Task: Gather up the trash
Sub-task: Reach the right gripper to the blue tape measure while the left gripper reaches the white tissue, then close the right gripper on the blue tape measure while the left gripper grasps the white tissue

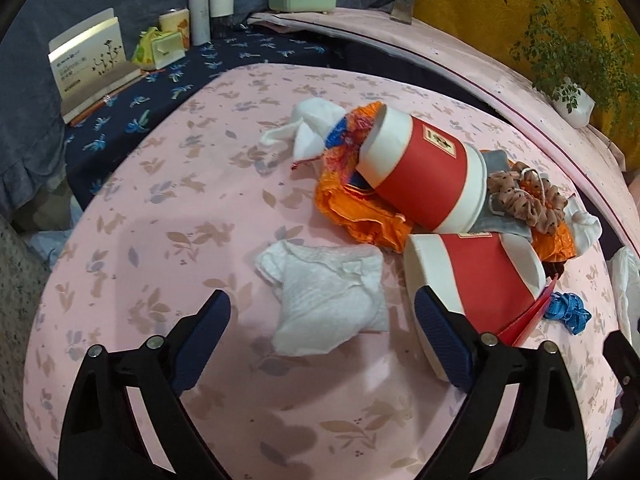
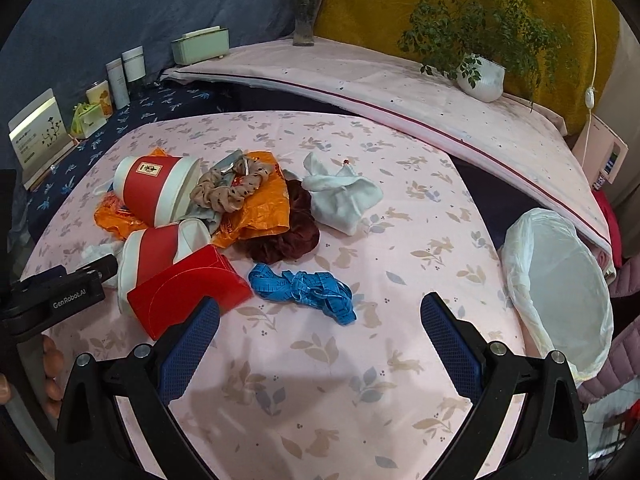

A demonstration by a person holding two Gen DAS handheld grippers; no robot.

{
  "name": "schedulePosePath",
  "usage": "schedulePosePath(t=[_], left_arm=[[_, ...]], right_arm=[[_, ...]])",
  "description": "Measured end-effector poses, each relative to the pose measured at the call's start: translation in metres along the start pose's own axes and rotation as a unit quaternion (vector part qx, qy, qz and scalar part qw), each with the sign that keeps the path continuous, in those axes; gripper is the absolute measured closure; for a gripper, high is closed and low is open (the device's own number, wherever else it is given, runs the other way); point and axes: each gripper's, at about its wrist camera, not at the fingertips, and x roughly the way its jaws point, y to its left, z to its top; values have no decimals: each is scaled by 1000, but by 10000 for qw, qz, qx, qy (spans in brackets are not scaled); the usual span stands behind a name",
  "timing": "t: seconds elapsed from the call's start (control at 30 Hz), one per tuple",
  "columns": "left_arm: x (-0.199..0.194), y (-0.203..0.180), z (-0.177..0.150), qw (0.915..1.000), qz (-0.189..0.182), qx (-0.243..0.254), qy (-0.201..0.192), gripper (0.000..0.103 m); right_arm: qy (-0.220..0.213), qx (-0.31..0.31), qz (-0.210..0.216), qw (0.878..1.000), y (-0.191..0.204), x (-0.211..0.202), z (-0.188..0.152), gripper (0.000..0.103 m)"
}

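A pile of trash lies on the pink table. My left gripper (image 1: 326, 318) is open, its fingers on either side of a crumpled white tissue (image 1: 328, 298). Behind it lie two red and white paper cups (image 1: 424, 170) (image 1: 476, 276) on an orange plastic bag (image 1: 360, 216), with another white tissue (image 1: 308, 128). My right gripper (image 2: 320, 320) is open and empty, just in front of a tangled blue ribbon (image 2: 304, 286). A red folded card box (image 2: 188, 296), the two cups (image 2: 156, 188), a white cloth (image 2: 342, 196) and scrunchies (image 2: 232, 192) lie beyond it.
A bin lined with a white bag (image 2: 560, 296) stands at the table's right edge. A raised pink shelf (image 2: 400, 92) at the back holds a potted plant (image 2: 482, 76), a vase (image 2: 306, 20) and a green box (image 2: 200, 46). Books and bottles (image 1: 208, 12) stand at the left.
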Motion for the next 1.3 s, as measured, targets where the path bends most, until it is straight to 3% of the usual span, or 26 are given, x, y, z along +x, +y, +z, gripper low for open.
schedulePosePath(t=[0.1, 0.17, 0.27, 0.37, 0.43, 0.57, 0.63, 0.67, 0.73, 1.03, 1.3], left_arm=[[4, -3, -1, 9999, -96, 17, 48, 24], [9, -5, -2, 9996, -247, 46, 159, 48], [13, -5, -2, 9994, -285, -4, 205, 62], [10, -4, -3, 9991, -373, -28, 192, 77], [8, -3, -2, 9989, -418, -68, 195, 82], [-2, -3, -2, 9991, -401, -107, 93, 85], [-9, -4, -2, 9992, -389, -115, 20, 86], [-14, -4, -2, 9991, -399, -126, -28, 86], [-21, -5, 0, 9989, -436, -134, -83, 86], [-62, -31, 5, 9971, -632, 25, -414, 87], [-96, -87, 11, 9922, -944, 394, -707, 87]], right_arm=[[68, 38, -31, 10000, 0, 11, 1, 7], [138, 65, -73, 9999, -2, 19, 0, 7], [294, 163, -61, 9994, -7, 33, -3, 9], [415, 218, -40, 9989, -11, 45, -6, 20], [442, 254, 9, 9987, -12, 51, -7, 30], [505, 233, 190, 9983, -10, 61, -9, 44], [567, 201, 294, 9978, -7, 64, -11, 66], [592, 195, 312, 9976, -7, 65, -12, 68], [561, 215, 411, 9973, -6, 64, -13, 86], [104, 344, 585, 9976, -22, 27, -5, 90], [-354, 640, 516, 9960, -61, -20, 5, 90]])
